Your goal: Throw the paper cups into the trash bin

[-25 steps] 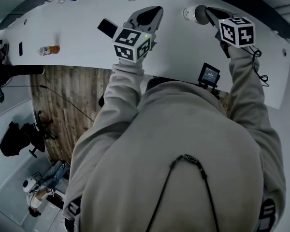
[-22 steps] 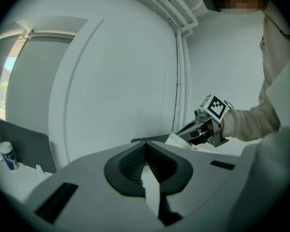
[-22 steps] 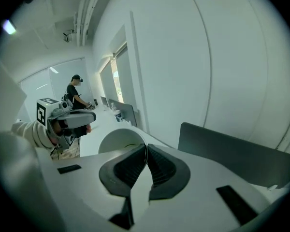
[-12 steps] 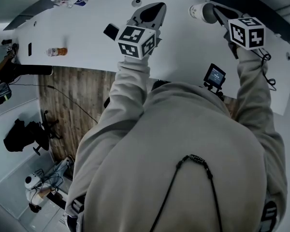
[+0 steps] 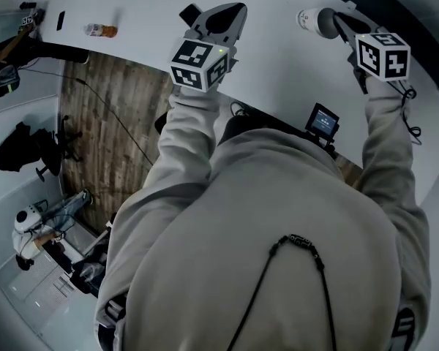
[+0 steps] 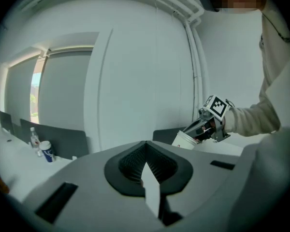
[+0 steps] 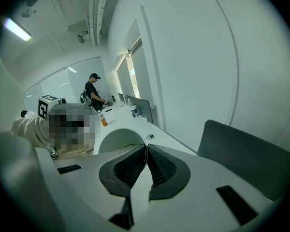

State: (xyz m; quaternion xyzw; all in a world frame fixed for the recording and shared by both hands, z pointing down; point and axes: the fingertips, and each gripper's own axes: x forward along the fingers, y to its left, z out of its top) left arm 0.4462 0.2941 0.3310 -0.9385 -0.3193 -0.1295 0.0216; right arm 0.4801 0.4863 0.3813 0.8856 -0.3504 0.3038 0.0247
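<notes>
While the long white desk [image 5: 278, 72] curves across the top of the head view, both grippers are raised over it at the ends of grey sleeves. The left gripper [image 5: 223, 17] has its jaws closed together. The right gripper [image 5: 336, 24] is closed narrow on the rim wall of a white paper cup [image 5: 312, 21], which lies on its side above the right part of the desk. A small orange bottle [image 5: 101, 30] lies far at the left.
</notes>
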